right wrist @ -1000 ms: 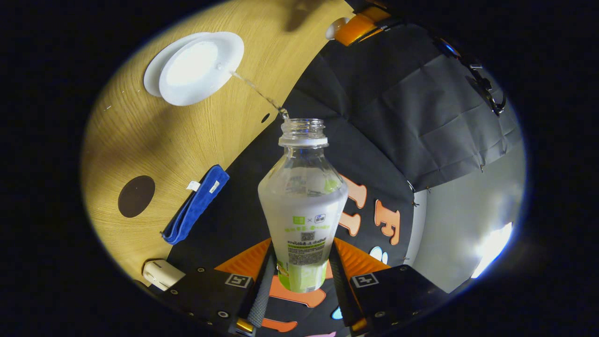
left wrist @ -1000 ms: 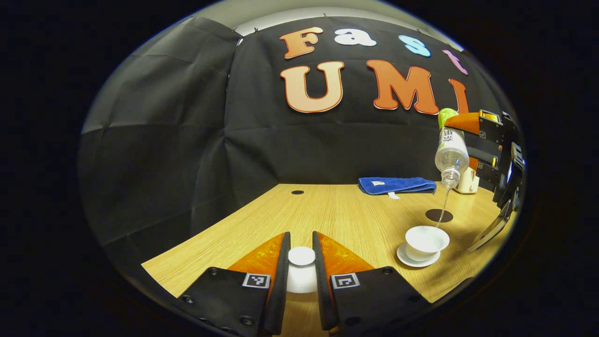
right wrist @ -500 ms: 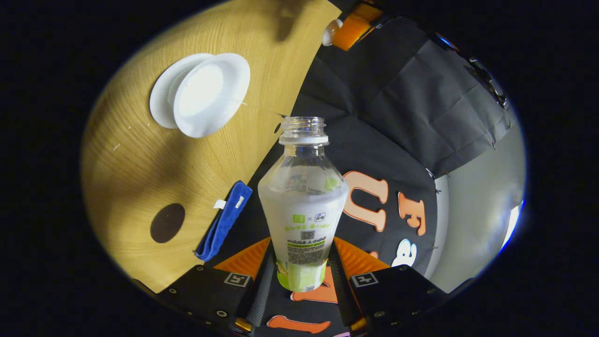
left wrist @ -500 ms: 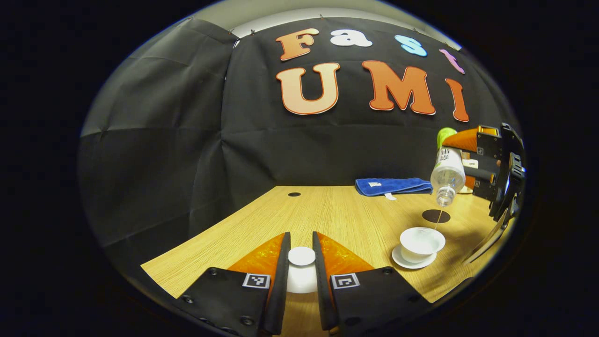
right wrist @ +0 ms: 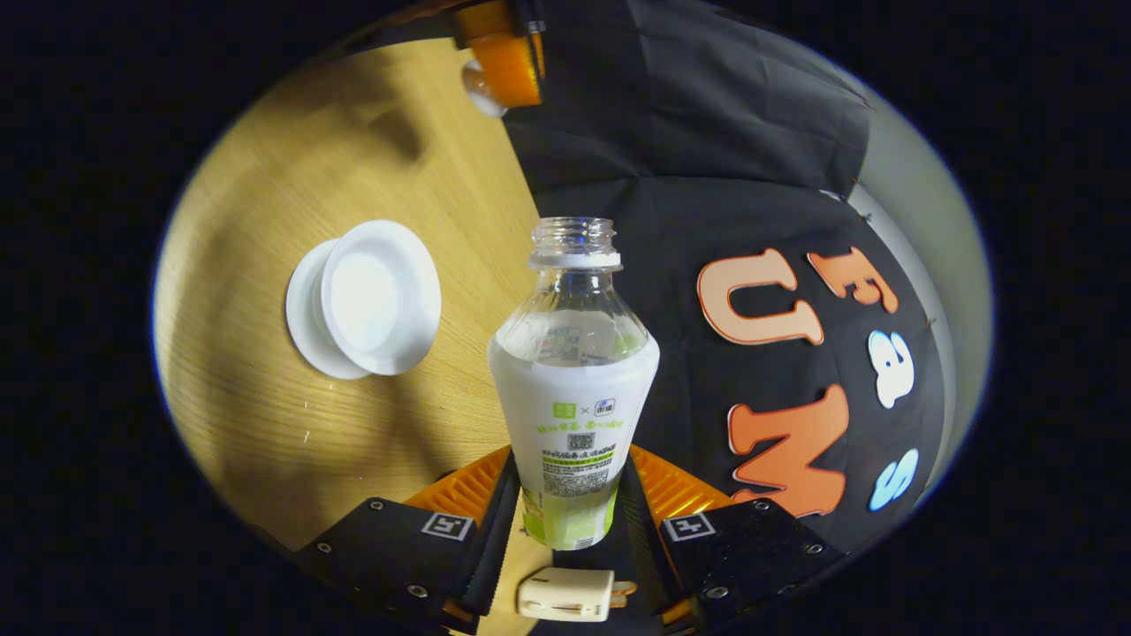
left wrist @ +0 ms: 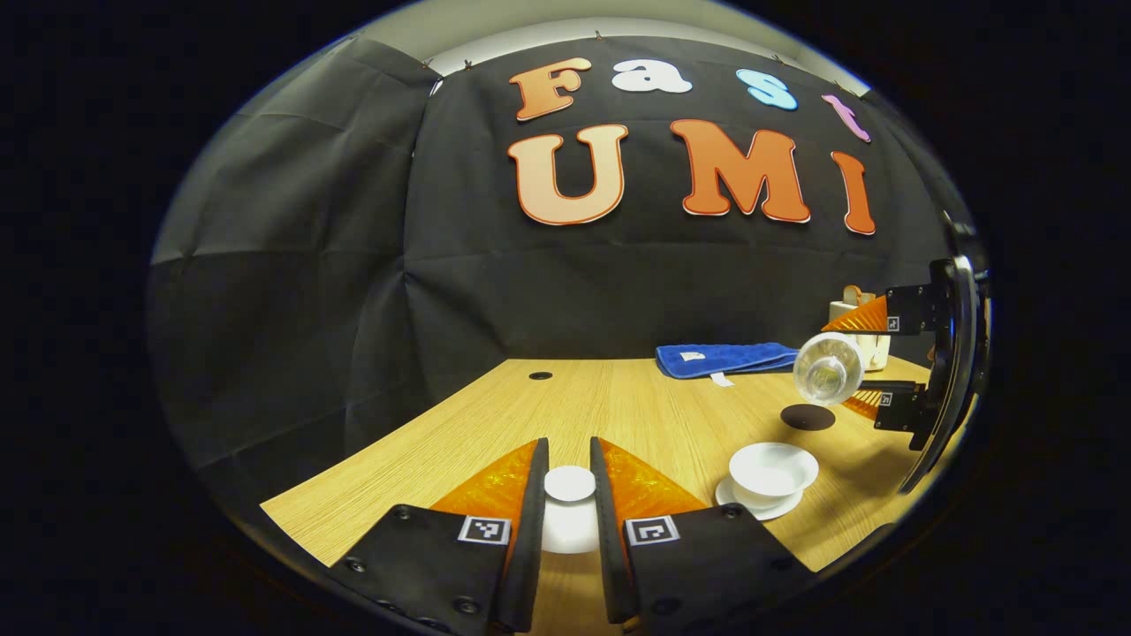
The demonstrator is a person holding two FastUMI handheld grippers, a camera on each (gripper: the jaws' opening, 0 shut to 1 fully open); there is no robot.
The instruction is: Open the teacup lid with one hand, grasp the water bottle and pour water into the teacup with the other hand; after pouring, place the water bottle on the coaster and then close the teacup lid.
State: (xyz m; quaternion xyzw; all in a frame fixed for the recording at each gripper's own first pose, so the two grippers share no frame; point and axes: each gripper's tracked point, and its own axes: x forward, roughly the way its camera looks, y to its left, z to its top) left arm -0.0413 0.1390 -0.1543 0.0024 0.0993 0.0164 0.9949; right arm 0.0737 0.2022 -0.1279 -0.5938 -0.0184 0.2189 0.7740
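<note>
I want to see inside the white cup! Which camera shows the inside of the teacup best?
The right gripper view. It looks down into the open teacup on its saucer, so the inside shows. The left gripper view sees the teacup from the side and far off, so you mostly see its outer wall and rim.

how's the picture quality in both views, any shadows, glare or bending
Left gripper view: fisheye bows the table edge; soft shadow beside the teacup; all fairly sharp. Right gripper view: broad shadows cross the table around the teacup; the water bottle looms large, its clear neck glinting.
</note>
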